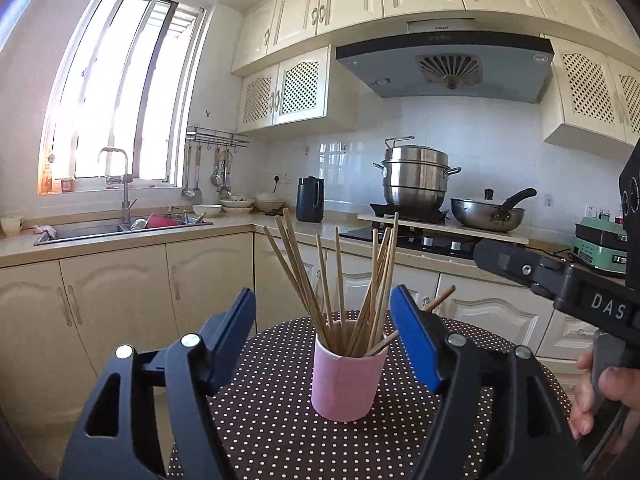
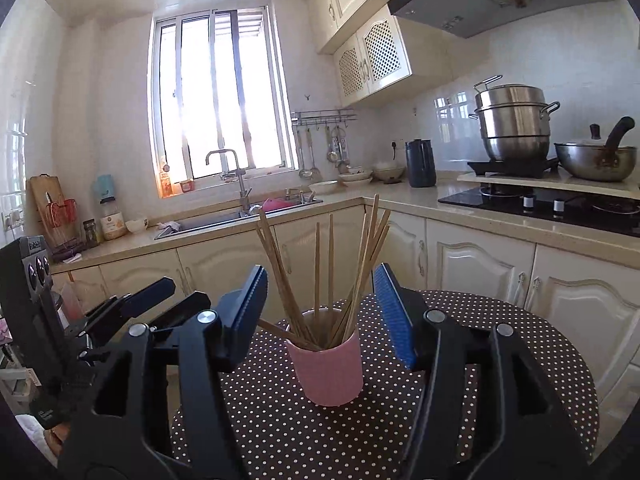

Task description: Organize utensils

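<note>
Well, I had the left claw [image 1: 322,312] spread wide and empty, short of the pink cup [image 1: 345,384] standing mid-tabletop [image 1: 280,420] on the dotted cloth. The chopsticks [image 1: 340,280] stood in it, long axes near upright, fanning outward, one lying low across the rim. I judged them light, stiff and slippery, best pinched mid-shaft. My right claw [image 2: 320,304] was likewise spread, holding nothing.

Matt pink cup [image 1: 346,384] holds pale wooden chopsticks [image 1: 304,276] (unvarnished-looking); the polka-dot tablecloth [image 1: 280,420] is cloth; the steamer pot [image 1: 416,176] is glossy steel.
</note>
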`<state>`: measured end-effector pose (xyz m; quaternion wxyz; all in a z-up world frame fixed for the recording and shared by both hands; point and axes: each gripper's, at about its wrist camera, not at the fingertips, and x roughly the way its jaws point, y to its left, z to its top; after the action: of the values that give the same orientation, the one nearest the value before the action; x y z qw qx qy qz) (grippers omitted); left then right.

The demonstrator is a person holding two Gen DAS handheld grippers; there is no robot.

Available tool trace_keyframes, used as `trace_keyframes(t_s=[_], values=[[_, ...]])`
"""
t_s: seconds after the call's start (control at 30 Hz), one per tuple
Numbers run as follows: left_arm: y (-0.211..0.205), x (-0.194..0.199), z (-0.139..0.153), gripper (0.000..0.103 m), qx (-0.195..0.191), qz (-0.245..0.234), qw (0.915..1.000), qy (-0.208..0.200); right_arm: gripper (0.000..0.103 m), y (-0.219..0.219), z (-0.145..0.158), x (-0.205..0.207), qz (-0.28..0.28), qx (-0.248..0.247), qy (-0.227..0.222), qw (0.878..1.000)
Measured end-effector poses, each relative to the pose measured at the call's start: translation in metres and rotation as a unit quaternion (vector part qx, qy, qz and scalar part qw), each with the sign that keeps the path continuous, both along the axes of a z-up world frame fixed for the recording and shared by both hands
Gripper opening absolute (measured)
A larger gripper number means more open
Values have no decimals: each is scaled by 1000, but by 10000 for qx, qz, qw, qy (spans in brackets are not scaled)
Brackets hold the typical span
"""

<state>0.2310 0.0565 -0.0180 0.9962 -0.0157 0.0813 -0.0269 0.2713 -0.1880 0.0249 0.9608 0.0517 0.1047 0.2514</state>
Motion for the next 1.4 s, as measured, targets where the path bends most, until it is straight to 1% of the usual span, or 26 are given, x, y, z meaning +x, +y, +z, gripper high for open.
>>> trace_keyframes(t_s=[0.07,0.17,0.3,0.47,0.6,0.7,0.77,0.9,1.0,1.07,1.2,1.4], values=[[-4,-18,8,71,122,116,9999,-25,62,-1,6,-21,-122,-110,-52,9999],[-11,-44,19,73,207,135,9997,-52,65,-2,14,-54,-317,-205,-172,9991],[-17,-78,31,75,153,10,9998,-99,73,-5,23,-99,-523,-297,-386,9974],[-25,-125,46,79,149,-53,9992,-360,78,-7,29,-148,-725,-352,-520,9954],[-32,-162,57,83,227,-46,9980,-586,83,-8,34,-188,-829,-347,-712,9934],[-38,-186,62,84,316,-50,9972,-670,86,-9,37,-212,-825,-328,-782,9930],[-41,-200,64,85,351,24,9966,-744,87,-9,38,-223,-837,-320,-834,9925],[-41,-226,68,85,276,-17,9961,-843,88,-8,39,-244,-859,-379,-860,9919],[-44,-243,70,85,335,97,9953,-908,88,-9,38,-255,-909,-406,-872,9912],[-46,-251,72,85,340,139,9947,-958,88,-10,38,-261,-893,-352,-863,9916],[-51,-267,79,85,409,174,9930,-1090,89,-12,42,-274,-989,-447,-969,9894],[-56,-280,88,85,429,177,9915,-1217,90,-18,50,-288,-1074,-411,-1078,9875]])
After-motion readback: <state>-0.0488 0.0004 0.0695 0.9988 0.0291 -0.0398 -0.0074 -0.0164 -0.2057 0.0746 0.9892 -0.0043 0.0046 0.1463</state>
